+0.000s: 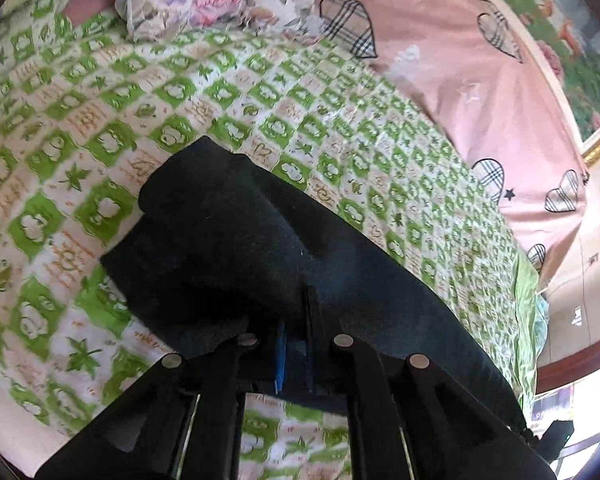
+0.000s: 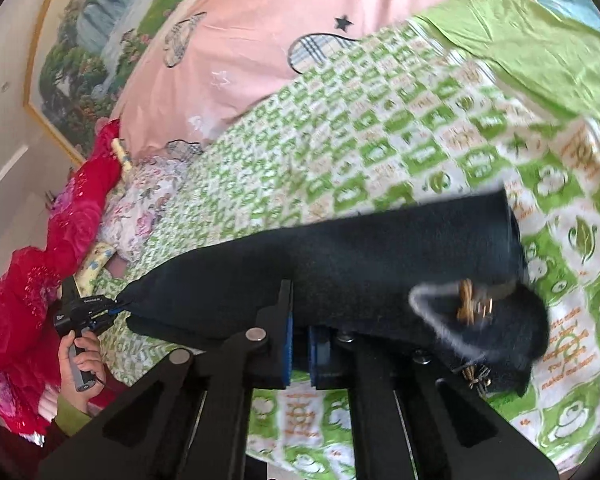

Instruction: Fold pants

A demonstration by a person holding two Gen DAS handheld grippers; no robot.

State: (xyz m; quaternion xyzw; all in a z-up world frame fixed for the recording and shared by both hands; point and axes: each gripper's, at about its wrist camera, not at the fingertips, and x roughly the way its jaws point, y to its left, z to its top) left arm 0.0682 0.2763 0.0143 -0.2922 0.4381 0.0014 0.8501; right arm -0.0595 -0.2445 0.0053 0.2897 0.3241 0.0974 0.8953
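Closest to the lens, the left gripper (image 1: 296, 344) and right gripper (image 2: 300, 344) each have their fingers clamped on the dark pants (image 1: 236, 248), which hang stretched between them, lifted above the green patterned bedspread (image 1: 80, 128) spread beyond the fingertips. To fold well, judging from this, keep both pinches level and the cloth taut, then lower it evenly so edges align.

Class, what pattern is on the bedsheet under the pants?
A green and white check with orange motifs on the bedsheet, clearest in the left wrist view.
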